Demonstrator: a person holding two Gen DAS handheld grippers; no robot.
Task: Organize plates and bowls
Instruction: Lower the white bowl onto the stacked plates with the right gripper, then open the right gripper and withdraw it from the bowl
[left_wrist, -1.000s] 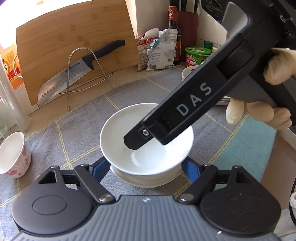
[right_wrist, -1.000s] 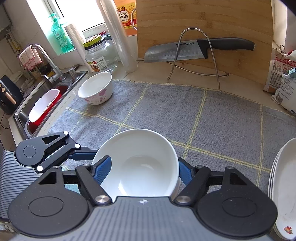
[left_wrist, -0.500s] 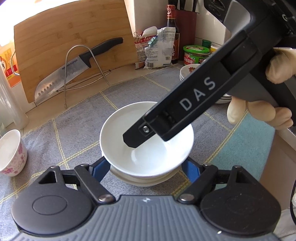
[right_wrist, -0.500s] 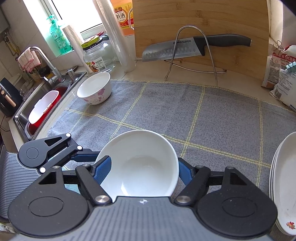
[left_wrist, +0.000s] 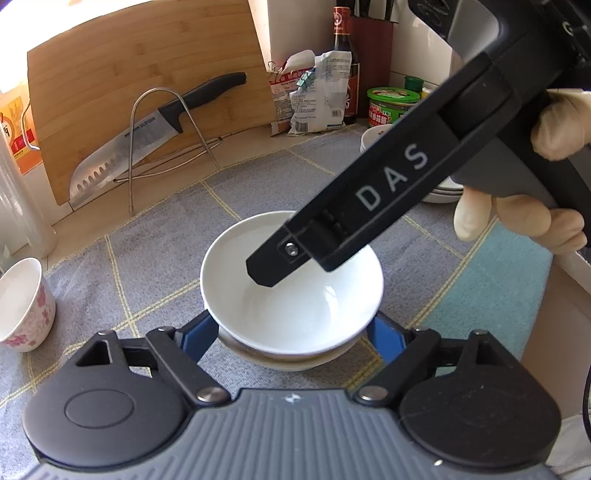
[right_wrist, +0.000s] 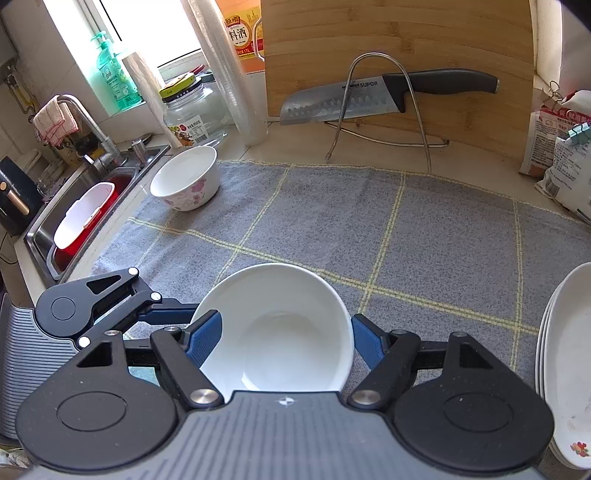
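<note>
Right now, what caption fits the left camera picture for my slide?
Right gripper dips a finger into the top white bowl stacked on another bowl, between the left gripper fingers.

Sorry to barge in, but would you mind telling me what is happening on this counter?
A person is stacking bowls. The right claw grips the rim of a plain white bowl nested in a second bowl on the grey mat. The left claw brackets that lower bowl. A floral bowl and stacked plates wait nearby.
</note>
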